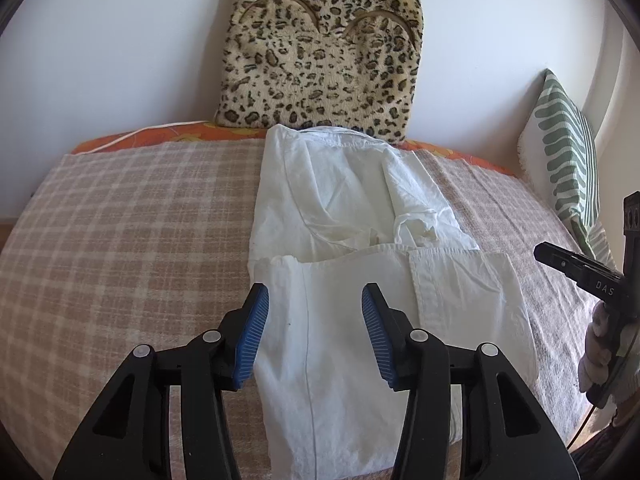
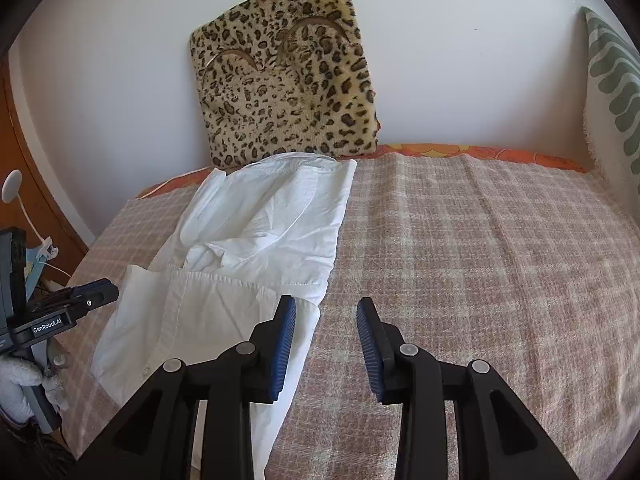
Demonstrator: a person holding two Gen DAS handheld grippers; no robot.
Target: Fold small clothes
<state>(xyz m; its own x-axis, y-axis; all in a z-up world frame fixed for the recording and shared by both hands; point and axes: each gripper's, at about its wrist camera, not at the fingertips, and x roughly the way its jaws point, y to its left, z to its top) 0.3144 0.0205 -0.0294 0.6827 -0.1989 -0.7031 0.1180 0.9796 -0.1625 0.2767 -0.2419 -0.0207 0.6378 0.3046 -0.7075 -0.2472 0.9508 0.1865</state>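
A white garment (image 1: 352,240) lies lengthwise on the checked blanket (image 1: 128,232), its near part folded over the rest. My left gripper (image 1: 315,300) hovers above the near folded layer, open, with nothing pressed between its blue pads (image 1: 252,336). In the right wrist view the same garment (image 2: 256,248) lies left of centre. My right gripper (image 2: 326,312) stands open over the garment's right edge and the blanket (image 2: 480,280), with no cloth in its jaws. Each gripper also shows at the edge of the other's view: the right gripper (image 1: 576,268) and the left gripper (image 2: 80,300).
A leopard-print cushion (image 1: 320,56) leans on the white wall behind the garment. A green-and-white striped pillow (image 1: 568,156) stands at the right. An orange sheet edge (image 2: 480,152) runs along the back. Wooden furniture (image 2: 24,152) and a white cable sit at the left.
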